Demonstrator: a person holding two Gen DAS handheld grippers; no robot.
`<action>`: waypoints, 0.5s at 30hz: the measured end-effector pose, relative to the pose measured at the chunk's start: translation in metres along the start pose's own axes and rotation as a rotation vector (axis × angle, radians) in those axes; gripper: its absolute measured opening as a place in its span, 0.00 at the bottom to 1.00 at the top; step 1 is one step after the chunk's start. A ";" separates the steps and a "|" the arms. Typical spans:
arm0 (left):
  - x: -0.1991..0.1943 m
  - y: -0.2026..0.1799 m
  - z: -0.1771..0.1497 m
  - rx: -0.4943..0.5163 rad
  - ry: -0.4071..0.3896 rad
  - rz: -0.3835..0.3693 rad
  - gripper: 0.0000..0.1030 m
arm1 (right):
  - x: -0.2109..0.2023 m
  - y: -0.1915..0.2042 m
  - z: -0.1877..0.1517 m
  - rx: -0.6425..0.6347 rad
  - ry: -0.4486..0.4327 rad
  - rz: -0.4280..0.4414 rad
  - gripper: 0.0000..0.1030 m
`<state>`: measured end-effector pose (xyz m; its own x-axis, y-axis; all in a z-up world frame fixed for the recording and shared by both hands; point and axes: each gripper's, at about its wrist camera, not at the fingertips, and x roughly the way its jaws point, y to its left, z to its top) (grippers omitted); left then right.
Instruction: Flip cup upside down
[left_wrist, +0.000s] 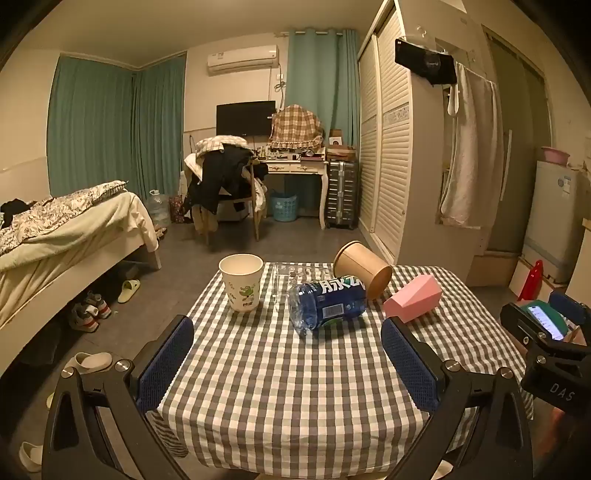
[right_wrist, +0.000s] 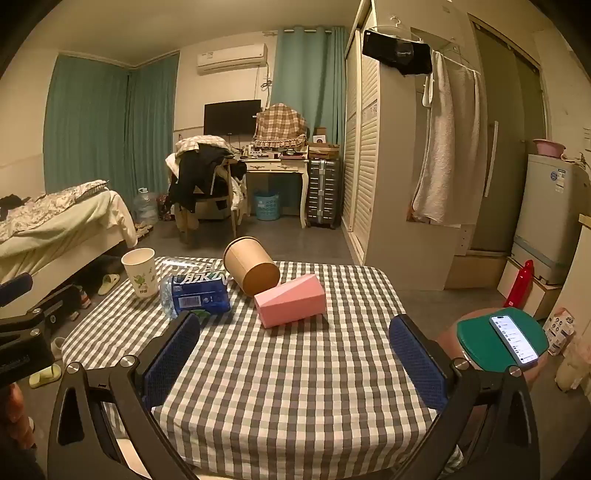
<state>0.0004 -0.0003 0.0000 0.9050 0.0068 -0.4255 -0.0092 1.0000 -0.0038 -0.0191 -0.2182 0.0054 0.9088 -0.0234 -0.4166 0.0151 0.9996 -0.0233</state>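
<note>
A white paper cup with a green print stands upright, mouth up, at the far left of the checked table; it also shows in the right wrist view. My left gripper is open and empty over the table's near edge, well short of the cup. My right gripper is open and empty, also over the near edge. The right gripper's body shows at the right edge of the left wrist view.
A blue-labelled water bottle lies on its side mid-table. A brown paper tub leans tilted behind it. A pink box lies to the right. A clear container stands at the far edge. A phone lies on a green stool on the right.
</note>
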 end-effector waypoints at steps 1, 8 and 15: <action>0.000 0.000 0.000 -0.003 0.002 0.001 1.00 | 0.000 0.000 0.000 0.001 -0.001 0.002 1.00; 0.001 0.003 0.000 -0.010 -0.001 -0.008 1.00 | 0.000 0.000 -0.001 0.004 0.000 0.000 1.00; -0.002 0.006 0.000 -0.018 -0.007 -0.011 1.00 | -0.002 0.000 -0.003 -0.001 0.003 0.002 1.00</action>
<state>-0.0014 0.0052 0.0008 0.9080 -0.0042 -0.4190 -0.0069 0.9997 -0.0249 -0.0221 -0.2178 0.0032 0.9074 -0.0215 -0.4197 0.0129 0.9996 -0.0234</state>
